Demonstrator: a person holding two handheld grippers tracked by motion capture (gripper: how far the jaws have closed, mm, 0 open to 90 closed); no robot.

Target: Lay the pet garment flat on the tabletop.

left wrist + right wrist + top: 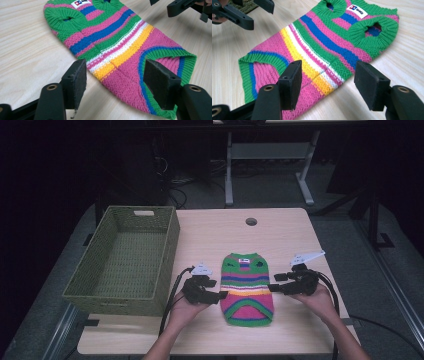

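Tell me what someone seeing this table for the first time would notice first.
The brightly striped knitted pet sweater lying flat at the table's middle draws the eye first. The left gripper and right gripper flank it on either side, fingers open and not gripping the knit. A green woven basket sits on the table's left, nothing visible in it.

The high view looks forward and down from above the person's side, far enough back to take in the whole surface (210, 235) and the floor beyond it. The left gripper view rides low and close over the surface, looking along its own fingers (75, 82) across the striped knit garment (120, 42) from its left edge. The right gripper view does the same from the opposite edge. All three share the garment; each gripper view also catches the other gripper far off.
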